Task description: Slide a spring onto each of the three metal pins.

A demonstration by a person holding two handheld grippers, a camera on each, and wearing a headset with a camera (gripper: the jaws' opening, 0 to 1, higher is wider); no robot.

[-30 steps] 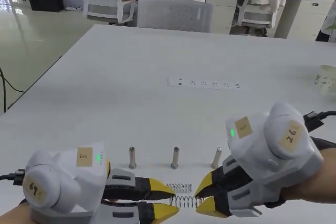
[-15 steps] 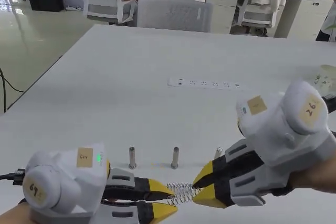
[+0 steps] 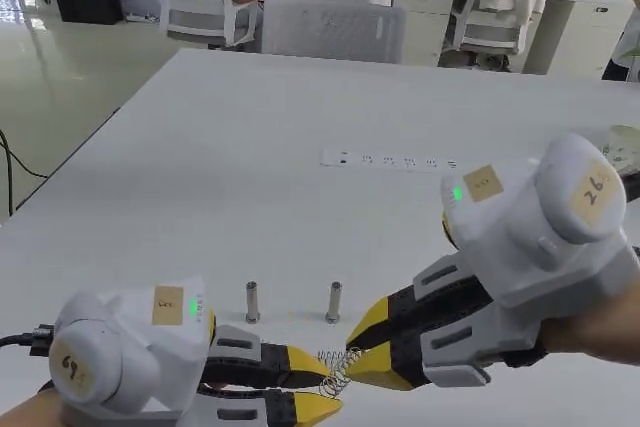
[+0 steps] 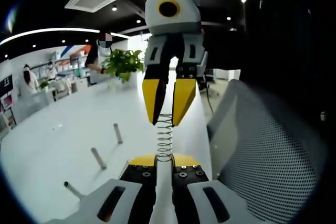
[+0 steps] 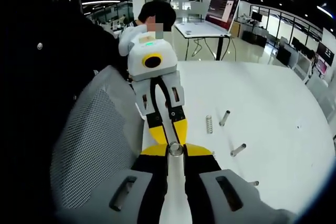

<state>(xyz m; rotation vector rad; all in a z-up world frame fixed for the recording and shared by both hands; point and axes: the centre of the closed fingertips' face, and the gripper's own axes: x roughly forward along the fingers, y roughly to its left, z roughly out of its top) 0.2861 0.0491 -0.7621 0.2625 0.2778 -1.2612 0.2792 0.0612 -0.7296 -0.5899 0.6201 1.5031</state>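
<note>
Closest in, the left gripper (image 3: 331, 388) is closed on one end of a spring (image 3: 337, 371). The right gripper (image 3: 350, 357) meets it tip to tip and is clamped on the other end, so the spring spans the short gap between the two pairs of yellow tips. In the right gripper view the spring's end shows as a small ring pinched between that gripper's jaws. A second spring (image 5: 209, 124) lies flat on the white table (image 3: 200, 177), just off to one side of the left gripper's tips and beside the nearest of the pins (image 4: 98, 158). The pins stand upright in a row just beyond both grippers. Well past the right gripper a white power strip (image 3: 390, 160) lies on the table, and a grey chair (image 3: 335, 29) stands at the far edge.
</note>
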